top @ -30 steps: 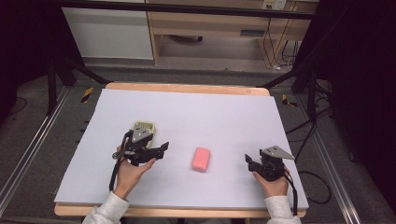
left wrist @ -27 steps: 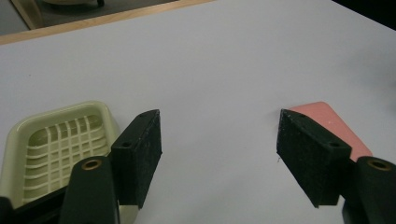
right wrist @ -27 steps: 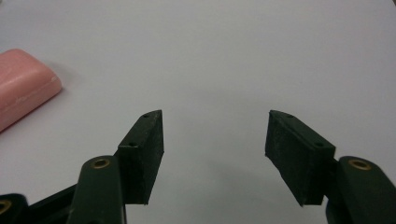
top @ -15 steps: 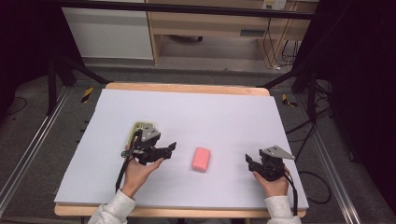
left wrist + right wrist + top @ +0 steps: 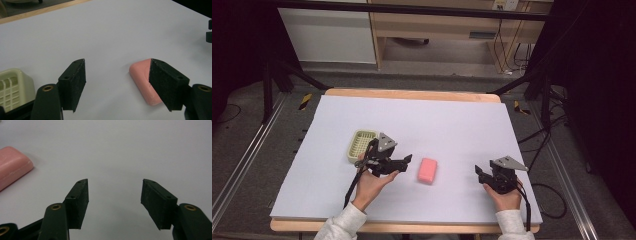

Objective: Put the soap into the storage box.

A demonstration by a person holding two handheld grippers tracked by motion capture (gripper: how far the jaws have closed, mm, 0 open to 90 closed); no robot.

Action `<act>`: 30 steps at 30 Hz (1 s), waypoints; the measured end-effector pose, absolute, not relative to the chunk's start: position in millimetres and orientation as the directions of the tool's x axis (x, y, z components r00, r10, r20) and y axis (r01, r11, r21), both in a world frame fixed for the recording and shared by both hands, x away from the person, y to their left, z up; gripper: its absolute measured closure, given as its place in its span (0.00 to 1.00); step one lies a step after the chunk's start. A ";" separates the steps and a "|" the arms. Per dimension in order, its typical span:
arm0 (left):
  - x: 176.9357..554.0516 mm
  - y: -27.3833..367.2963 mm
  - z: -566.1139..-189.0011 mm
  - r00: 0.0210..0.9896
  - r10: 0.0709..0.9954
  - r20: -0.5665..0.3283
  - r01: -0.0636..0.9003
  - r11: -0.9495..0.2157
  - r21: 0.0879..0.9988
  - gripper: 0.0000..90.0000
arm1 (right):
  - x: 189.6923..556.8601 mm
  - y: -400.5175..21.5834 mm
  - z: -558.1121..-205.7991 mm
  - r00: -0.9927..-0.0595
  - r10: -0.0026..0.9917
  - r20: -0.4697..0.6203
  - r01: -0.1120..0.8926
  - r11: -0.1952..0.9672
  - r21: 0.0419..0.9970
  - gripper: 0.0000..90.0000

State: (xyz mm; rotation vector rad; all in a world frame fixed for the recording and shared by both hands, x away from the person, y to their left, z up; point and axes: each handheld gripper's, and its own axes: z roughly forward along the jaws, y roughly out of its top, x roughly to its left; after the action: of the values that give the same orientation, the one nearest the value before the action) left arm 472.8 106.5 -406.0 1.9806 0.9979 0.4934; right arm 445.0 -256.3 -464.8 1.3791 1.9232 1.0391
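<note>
A pink bar of soap (image 5: 427, 170) lies flat on the white table cover, between the two hands. My left gripper (image 5: 404, 161) is open and points right at it, a short way to its left. In the left gripper view the soap (image 5: 140, 78) lies partly behind the right jaw, and my left gripper (image 5: 117, 77) holds nothing. A pale yellow slatted soap dish (image 5: 361, 145) sits just behind the left hand; its corner (image 5: 12, 87) shows at lower left. My right gripper (image 5: 479, 174) rests open at the right, facing left, empty (image 5: 113, 195), with the soap (image 5: 12, 168) at the far left.
The white cover (image 5: 452, 125) spreads over a wooden table with bare surface behind the soap. A black frame and cables stand beyond the table's right edge. The other gripper's jaw tips (image 5: 209, 31) show at the far right of the left gripper view.
My left gripper has moved right, away from the soap dish and closer to the pink soap. The right gripper has stayed put.
</note>
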 end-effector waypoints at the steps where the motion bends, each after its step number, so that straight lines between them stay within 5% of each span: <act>1: 472.7 104.2 -406.5 0.606 0.795 -0.025 0.465 -0.328 0.822 0.33 | 445.0 -256.4 -464.8 -0.323 0.946 0.002 0.520 0.176 0.836 0.44; 30: 479.6 65.4 -422.7 0.635 0.772 -0.028 0.483 -0.368 0.795 0.28 | 445.0 -258.1 -463.6 -0.313 0.950 -0.006 0.522 0.177 0.834 0.45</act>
State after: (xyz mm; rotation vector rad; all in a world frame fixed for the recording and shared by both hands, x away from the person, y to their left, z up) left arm 479.6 65.4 -422.7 2.0373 0.9795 0.4485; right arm 445.0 -258.1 -463.6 1.3809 1.9156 1.0249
